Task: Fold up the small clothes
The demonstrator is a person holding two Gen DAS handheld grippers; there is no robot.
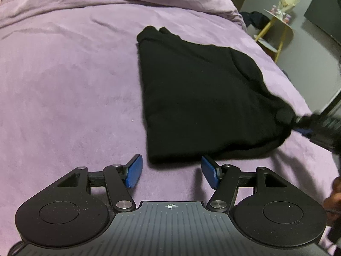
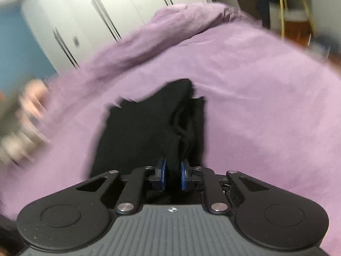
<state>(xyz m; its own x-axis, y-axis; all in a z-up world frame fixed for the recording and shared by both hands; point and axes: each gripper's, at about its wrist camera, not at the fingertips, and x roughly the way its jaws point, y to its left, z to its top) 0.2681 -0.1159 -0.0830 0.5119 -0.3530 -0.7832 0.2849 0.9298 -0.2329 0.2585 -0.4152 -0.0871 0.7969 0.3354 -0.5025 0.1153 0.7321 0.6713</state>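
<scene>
Garment: black garment [image 1: 191,98], soft matte knit, folded to a rough trapezoid, lying on the bed; its 4 o'clock corner is drawn up into a bunched point.
Bed: purple cover [image 1: 70,85], velvety nap, shallow creases, heaped in rumpled folds toward 12 o'clock.
Left gripper: left gripper [image 1: 171,171], black hinged links, blue ribbed pads; fingers [image 1: 134,173] spread wide, holding nothing, just short of the garment's near edge.
Right gripper: right gripper [image 2: 172,176], same build; fingers [image 2: 163,173] narrow, clamped on a gathered fold of the garment.
Side stand: yellow-legged stand [image 1: 275,27] at 1 o'clock beyond the bed, carrying small items too small to identify.
Hard to read: right wrist view is motion-blurred; the smeared pale shape at 9 o'clock cannot be made out; cloth seams are lost in the black.
</scene>
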